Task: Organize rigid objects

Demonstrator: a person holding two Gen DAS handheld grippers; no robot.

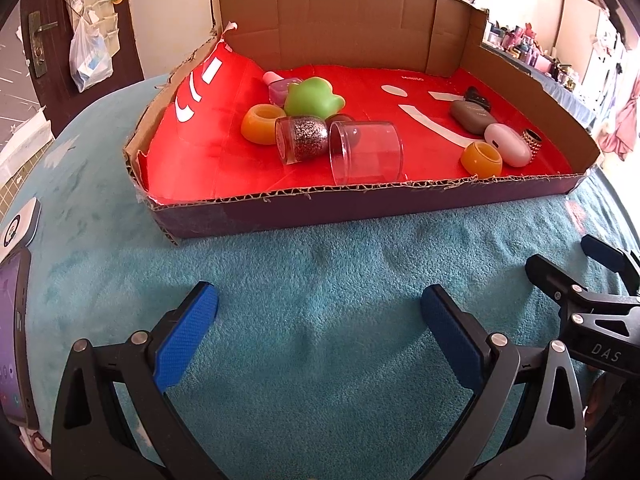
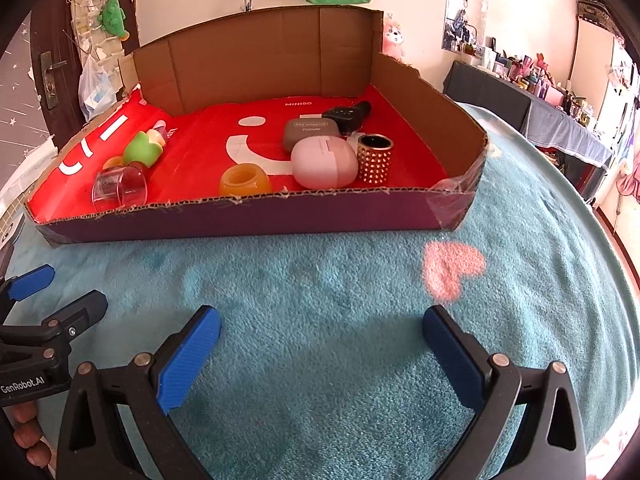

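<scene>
A cardboard tray with a red liner sits on the teal blanket. On its left lie a clear cup, a glitter jar, a green toy, an orange ring and a pink bottle. On its right lie another orange ring, a pink case, a brown case, a studded gold cup and a black item. My left gripper and right gripper are open and empty, in front of the tray.
A phone lies at the left edge of the blanket. A pink heart patch marks the blanket at right. A door and a cluttered shelf stand behind.
</scene>
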